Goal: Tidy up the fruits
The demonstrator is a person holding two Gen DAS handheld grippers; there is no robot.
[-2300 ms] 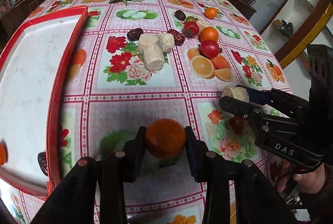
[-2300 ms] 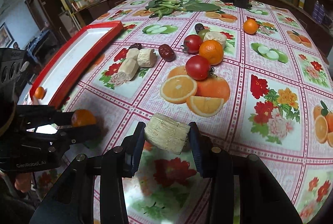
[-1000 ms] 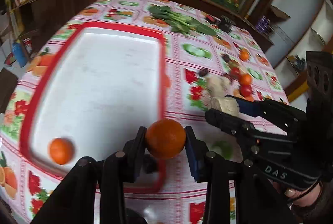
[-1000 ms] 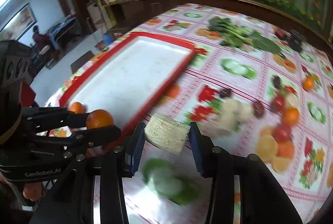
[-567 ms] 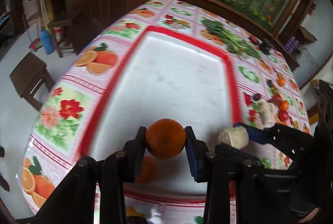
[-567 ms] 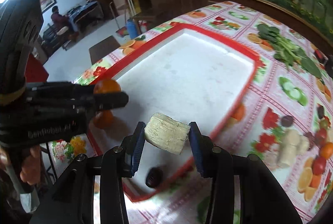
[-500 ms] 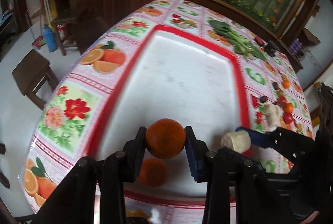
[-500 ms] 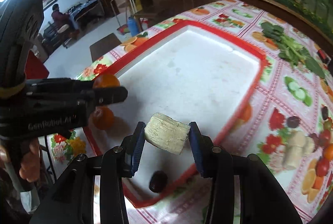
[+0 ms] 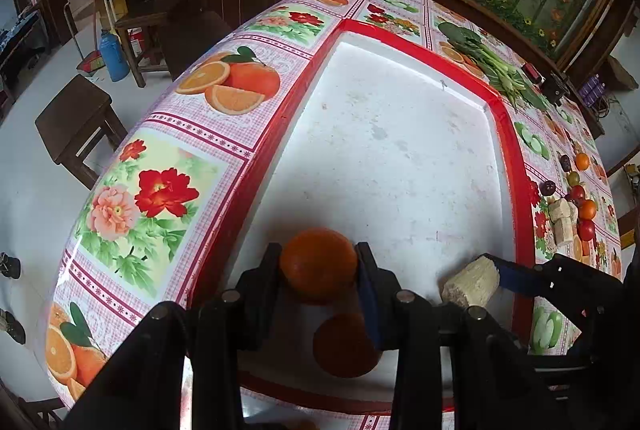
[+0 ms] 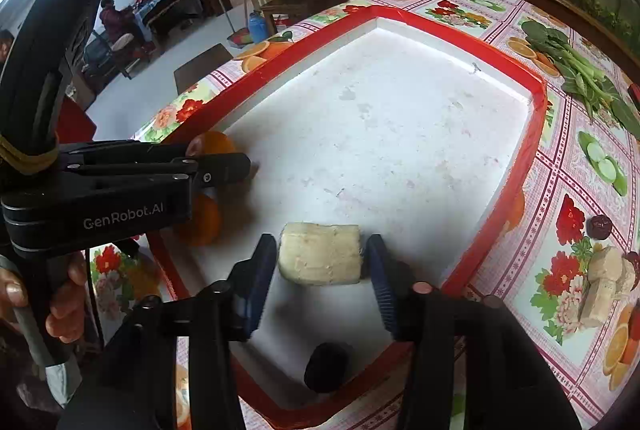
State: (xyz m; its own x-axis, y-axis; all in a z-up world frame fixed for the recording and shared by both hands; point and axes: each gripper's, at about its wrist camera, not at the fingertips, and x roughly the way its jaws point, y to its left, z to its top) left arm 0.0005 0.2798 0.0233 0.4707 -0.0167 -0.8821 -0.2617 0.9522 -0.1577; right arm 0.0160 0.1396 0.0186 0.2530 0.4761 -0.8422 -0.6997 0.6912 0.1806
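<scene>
Now left gripper (image 9: 319,266) over red tray (image 9: 516,166), squeezing orange (image 9: 318,264); right gripper (image 10: 320,270) wide open around pale chunk (image 10: 320,259).

The tray (image 10: 536,134) floor lies bare ahead; an orange (image 9: 346,346), a dark fruit (image 10: 326,366) crowd its near edge.
</scene>
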